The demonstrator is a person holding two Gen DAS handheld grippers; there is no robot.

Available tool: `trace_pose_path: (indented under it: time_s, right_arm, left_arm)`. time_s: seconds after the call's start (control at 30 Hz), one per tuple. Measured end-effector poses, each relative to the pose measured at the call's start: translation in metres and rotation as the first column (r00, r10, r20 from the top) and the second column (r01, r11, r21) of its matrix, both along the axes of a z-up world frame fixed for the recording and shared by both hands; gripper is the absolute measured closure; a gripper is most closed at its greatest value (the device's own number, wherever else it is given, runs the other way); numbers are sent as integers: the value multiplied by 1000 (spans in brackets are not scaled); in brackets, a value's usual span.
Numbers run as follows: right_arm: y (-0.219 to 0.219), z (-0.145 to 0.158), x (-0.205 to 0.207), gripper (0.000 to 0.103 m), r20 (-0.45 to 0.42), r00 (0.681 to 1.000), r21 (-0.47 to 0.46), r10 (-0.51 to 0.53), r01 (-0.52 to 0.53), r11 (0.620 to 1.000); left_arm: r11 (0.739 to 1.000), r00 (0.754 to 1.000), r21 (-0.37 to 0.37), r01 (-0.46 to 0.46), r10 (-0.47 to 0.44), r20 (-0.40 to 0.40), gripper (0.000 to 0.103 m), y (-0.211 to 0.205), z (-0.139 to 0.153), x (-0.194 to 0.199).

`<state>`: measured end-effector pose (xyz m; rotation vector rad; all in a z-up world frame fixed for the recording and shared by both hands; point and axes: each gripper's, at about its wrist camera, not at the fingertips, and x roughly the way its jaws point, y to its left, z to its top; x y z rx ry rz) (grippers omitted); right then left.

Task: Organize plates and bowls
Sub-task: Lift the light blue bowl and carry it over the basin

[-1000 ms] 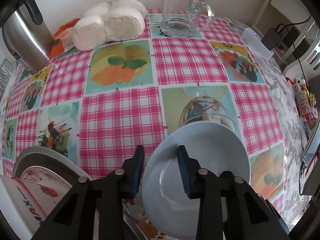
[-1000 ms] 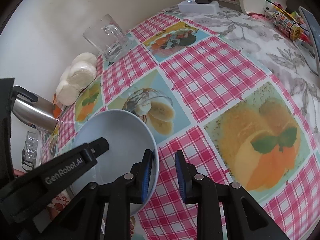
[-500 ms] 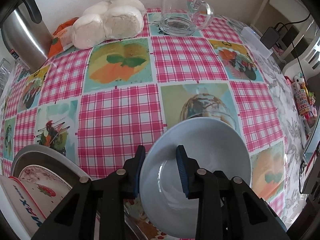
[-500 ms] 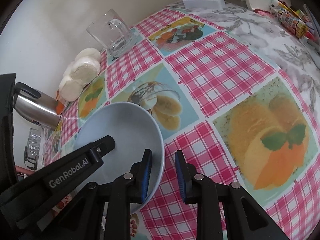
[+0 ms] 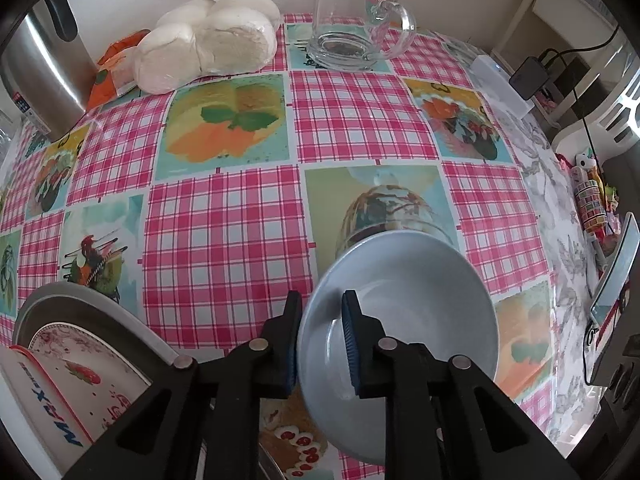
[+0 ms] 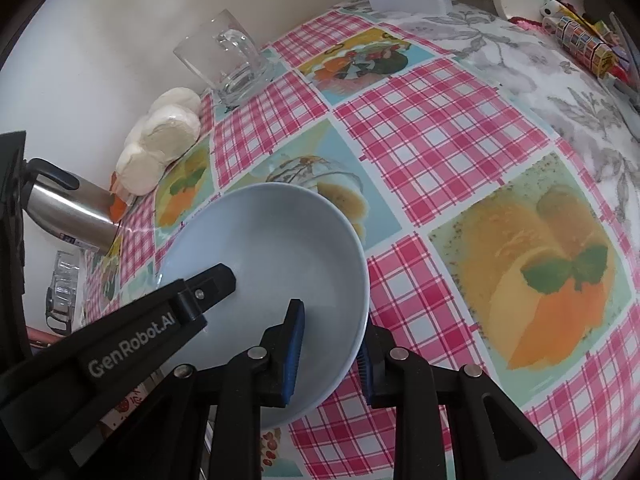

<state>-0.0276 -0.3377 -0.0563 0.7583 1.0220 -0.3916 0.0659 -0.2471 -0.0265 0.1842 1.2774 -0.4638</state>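
A pale blue bowl (image 5: 420, 292) sits tilted on the checked tablecloth (image 5: 224, 240). My left gripper (image 5: 320, 300) straddles its left rim, one pad outside and one inside, and its jaws are closing onto the wall. In the right wrist view the same bowl (image 6: 272, 248) has its right rim between the pads of my right gripper (image 6: 330, 312), whose jaws stand apart around it. One of the left gripper's fingers (image 6: 200, 292) reaches into the bowl from the left. A grey plate (image 5: 84, 304) carrying a flowered plate (image 5: 72, 356) lies at the lower left.
At the back stand a glass mug (image 5: 352, 24), bagged bread rolls (image 5: 208, 48) and a steel kettle (image 5: 44, 64). A white box (image 5: 496, 80) and tape rolls (image 5: 592, 204) sit on the right side. A phone (image 5: 616, 272) leans at the right edge.
The left jaws have narrowed around the bowl's rim. The bowl has shifted right, so its right rim now sits between the right gripper's pads rather than beside them.
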Motion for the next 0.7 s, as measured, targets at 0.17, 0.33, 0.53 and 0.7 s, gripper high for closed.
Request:
trace_pose_path:
  time_s: [0.17,0.33,0.53,0.7]
  right_arm:
    - [-2,9,-4,77,8,1000,-12,-7,7,1000]
    - [-1,21,-6,77,31,999,-21,-9,10,1000]
    - [2,53,-10,77,94,996,-69,-11,17,997]
    - [6,79,-17,77,146,989,-104,-9,24,994]
  left_arm:
    - [1000,1000,-13,-1,1,-2,82,1,4,0]
    - [999,1000,-46,-2,3,27,82,4,23,-2]
    - [996,997,-94,3,4,81,82,9,55,-6]
    - [990,992,-138,8,10,129,82,16,83,-12]
